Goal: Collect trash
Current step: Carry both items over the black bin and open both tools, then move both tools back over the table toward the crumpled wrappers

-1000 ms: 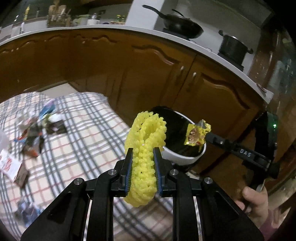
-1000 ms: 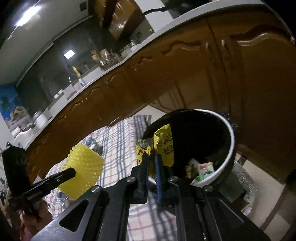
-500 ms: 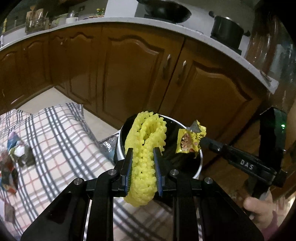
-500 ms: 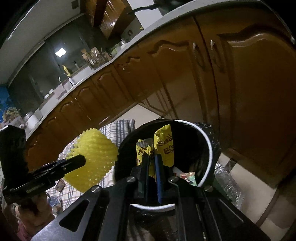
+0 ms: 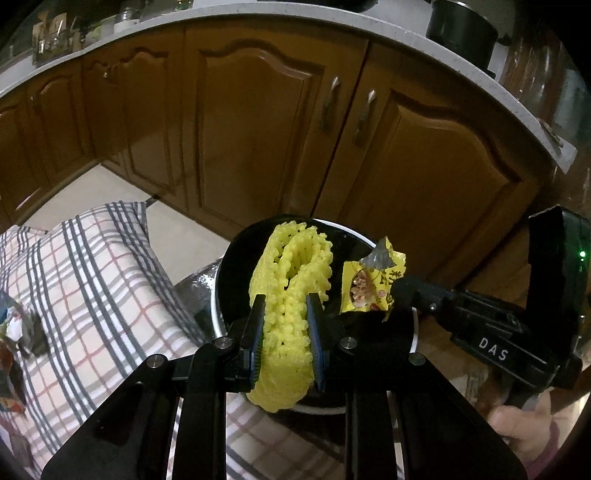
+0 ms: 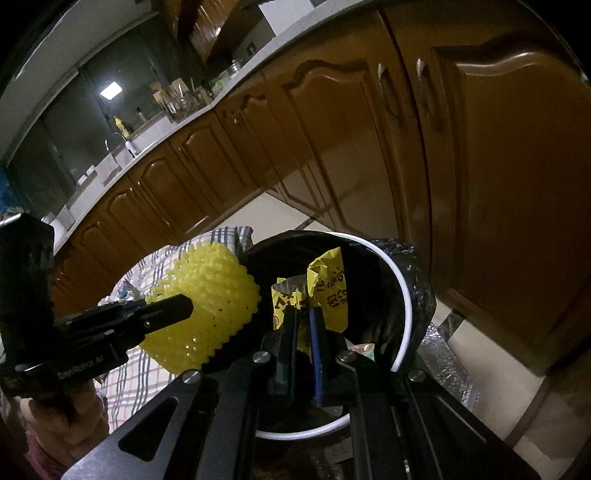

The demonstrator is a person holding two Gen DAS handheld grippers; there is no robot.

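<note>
Closest to the left camera, the left gripper (image 5: 284, 328) had its two black fingers squeezed tight on a yellow bumpy foam net (image 5: 291, 273). The net was folded over and stuck up above the fingers. It hung over the near side of a round white trash bin lined with a black bag (image 5: 221, 295).

Closest to the right camera, the right gripper (image 6: 301, 325) had its fingers almost pressed together. Between them was a crumpled yellow snack wrapper (image 6: 328, 291) with dark writing on it. The wrapper was held over the open mouth of the bin (image 6: 402, 295). In the same view, a bit of other trash could be seen low inside the bin.

The net and the wrapper were near each other above the bin, but they did not touch.

A hand (image 5: 524, 428) in a dark pink sleeve held the right gripper's handle.

To the left of the bin lay a white cloth with grey and red checks (image 5: 92, 280). More small scraps of trash (image 5: 14, 332) sat on its far left edge.

Behind the bin stood brown wooden cupboard doors (image 5: 258, 122) with metal handles. On the pale counter top above them sat a black pot (image 5: 461, 29).
</note>
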